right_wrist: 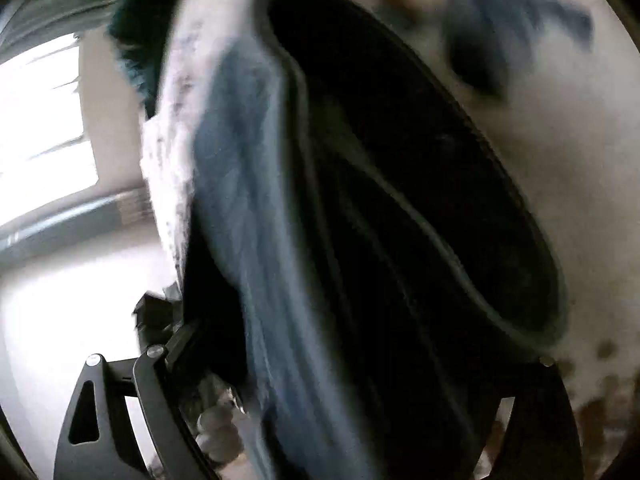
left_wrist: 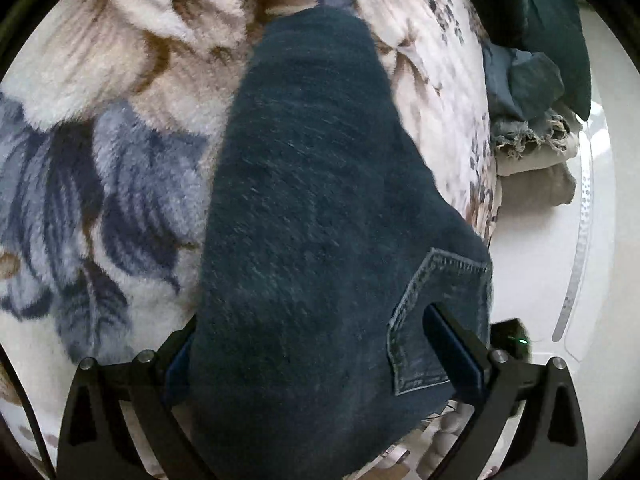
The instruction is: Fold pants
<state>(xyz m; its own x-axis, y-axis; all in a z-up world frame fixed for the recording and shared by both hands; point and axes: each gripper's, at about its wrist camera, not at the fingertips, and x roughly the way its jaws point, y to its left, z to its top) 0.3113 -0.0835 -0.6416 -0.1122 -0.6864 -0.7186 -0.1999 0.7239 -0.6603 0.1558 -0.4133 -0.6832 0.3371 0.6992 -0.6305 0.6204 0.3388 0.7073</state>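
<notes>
Spread underneath everything: a bed covered by a plush floral blanket [left_wrist: 120, 128], soft and broad, serving as the folding surface. Off its right edge, a pile of other clothes [left_wrist: 532, 148], kept aside, apart from the working area.

Stretched across the blanket and running away from the left wrist camera: dark denim pants [left_wrist: 312, 200], lengthwise, near end raised off the bed, far end resting on the blanket. Judged mid-fold, the lifted end likely meant to travel over the rest.

Clamped on that near end: left tool [left_wrist: 320, 344], fingers well apart with thick cloth filling the gap between them, right finger [left_wrist: 452, 344] pressed against the stitched back pocket [left_wrist: 436, 312]. Gripped there probably because the waist end is bulkiest and carries the garment's width.

Seen from the right wrist, heavily blurred: pants [right_wrist: 380, 200] again, bunched in folds and seams, draped over the right tool [right_wrist: 352, 364]. Cloth between the fingers, apparently held, though the right finger stays hidden. Two grips, presumably to keep the edge level.
</notes>
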